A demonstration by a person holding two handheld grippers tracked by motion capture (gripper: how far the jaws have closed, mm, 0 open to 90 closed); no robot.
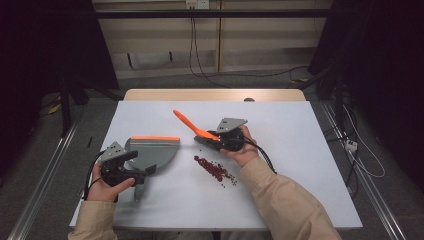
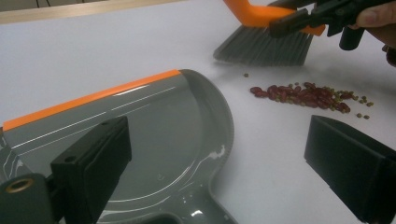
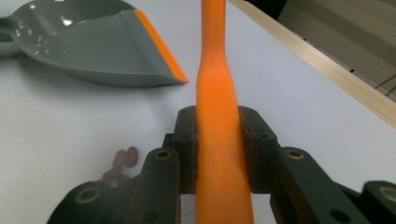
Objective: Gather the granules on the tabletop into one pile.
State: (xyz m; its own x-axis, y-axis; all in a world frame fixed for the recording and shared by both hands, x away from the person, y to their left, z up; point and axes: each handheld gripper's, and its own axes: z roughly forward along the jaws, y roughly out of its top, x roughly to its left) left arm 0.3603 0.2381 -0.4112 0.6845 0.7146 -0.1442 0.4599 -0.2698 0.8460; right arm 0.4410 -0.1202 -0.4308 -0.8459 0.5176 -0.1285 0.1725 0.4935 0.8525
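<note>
1. The right gripper pinches the brush by its orange handle, one pad on each side, with no gap showing. In the high view the right gripper sits at mid-table with the handle slanting up and away to the left.
2. The left gripper has its jaws spread wide, one over the dustpan and one over bare table. In the high view the left gripper sits where the pan narrows into its handle. I cannot tell whether a pad touches the pan; nothing is pinched.
3. The bristles hang just past the beans, on the side away from the left gripper, near the table but seemingly not pressed flat on it.
4. The beans lie in a short line on the white table, to the right of the dustpan and apart from it. A few small greenish ones are scattered round the red ones.
5. The pan's orange lip faces the far edge of the table, not the beans.
6. Step in hand, as I judge it: setting the brush behind the pile, before the first sweep.
7. The next move calls for the left gripper to take hold of the pan and turn its lip toward the beans, flat on the table.
8. Then the brush needs lowering until the bristles bend slightly, and a short stroke toward the lip.
9. Risk: beans roll easily, so a fast stroke could scatter them.
</note>
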